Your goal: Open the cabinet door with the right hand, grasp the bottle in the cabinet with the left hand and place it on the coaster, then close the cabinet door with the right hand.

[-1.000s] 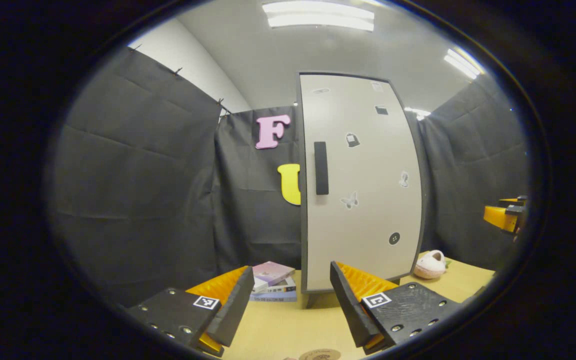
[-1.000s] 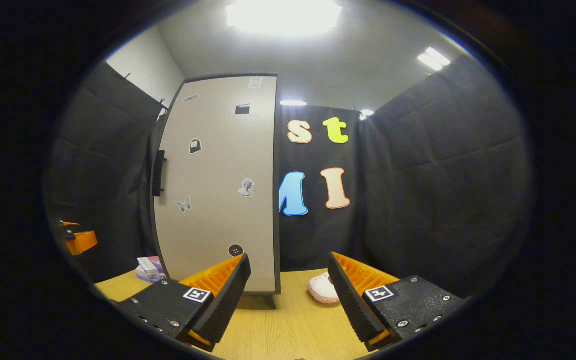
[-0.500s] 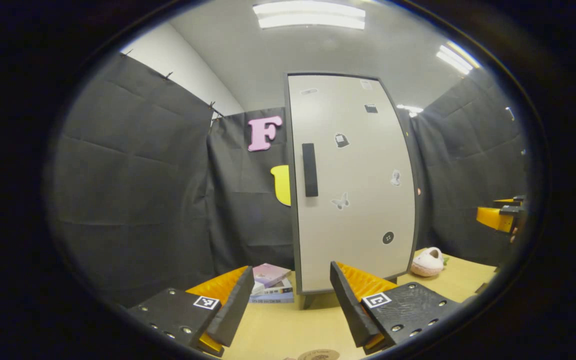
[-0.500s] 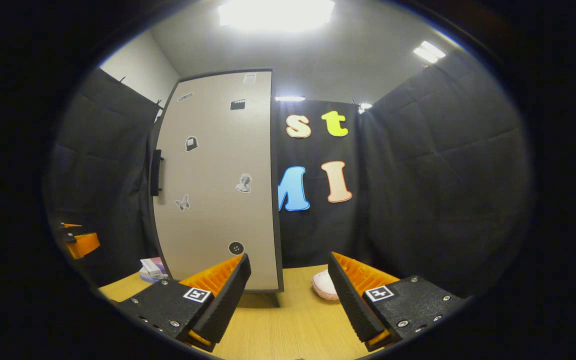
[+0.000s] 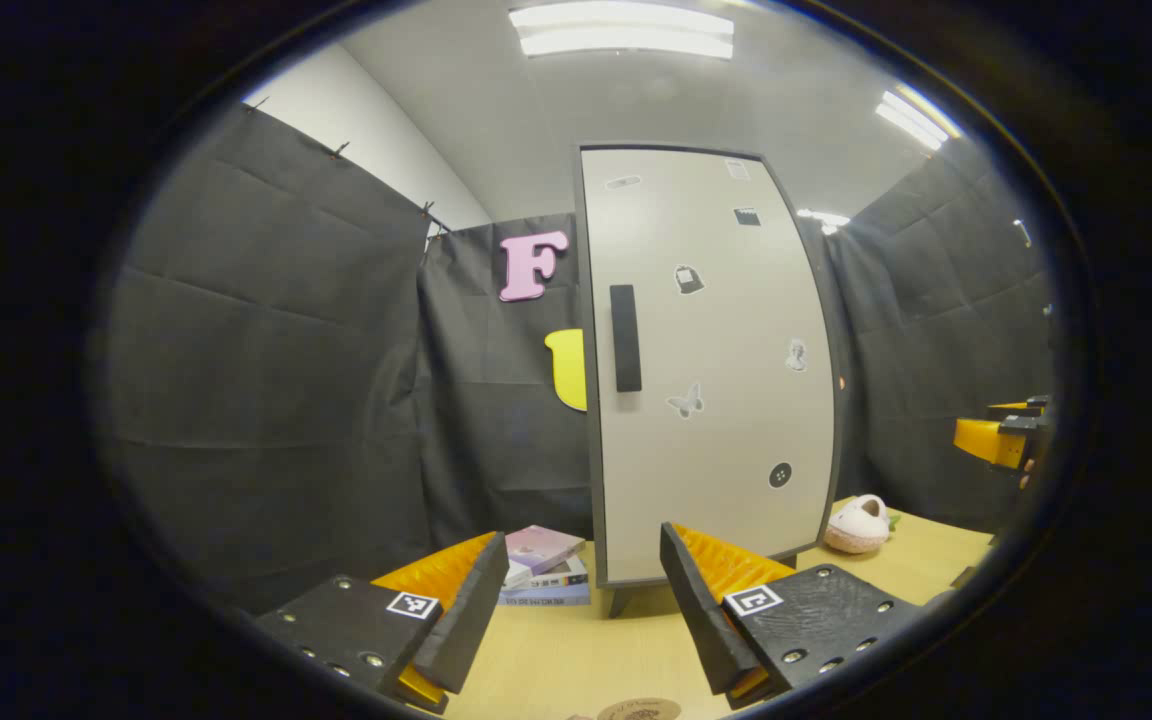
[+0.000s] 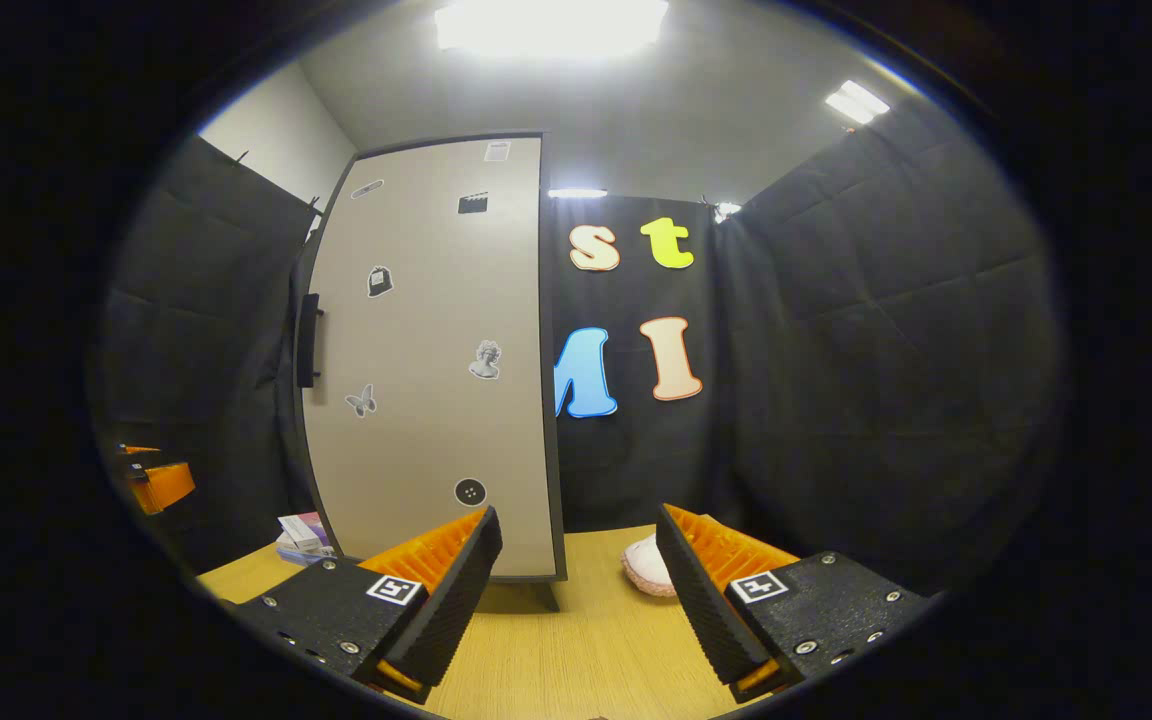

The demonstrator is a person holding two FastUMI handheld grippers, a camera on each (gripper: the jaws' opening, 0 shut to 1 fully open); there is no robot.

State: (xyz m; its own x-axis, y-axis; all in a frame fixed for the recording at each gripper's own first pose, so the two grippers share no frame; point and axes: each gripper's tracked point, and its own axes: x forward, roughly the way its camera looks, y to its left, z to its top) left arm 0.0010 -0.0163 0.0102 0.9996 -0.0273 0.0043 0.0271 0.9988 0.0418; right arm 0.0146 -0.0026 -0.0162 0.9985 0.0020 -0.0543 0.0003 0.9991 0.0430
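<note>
Barely shifted, both spread grippers [image 5: 576, 600] [image 6: 576, 590] hang well short of the closed cabinet door [image 5: 706, 370].

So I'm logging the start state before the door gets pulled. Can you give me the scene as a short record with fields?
cabinet door: closed, black handle on its left edge
left gripper: open, holding nothing, facing the door
right gripper: open, holding nothing, off the handle
bottle: hidden behind the door
coaster: on the table, near the left gripper
other items: stacked books, pink slipper
</note>
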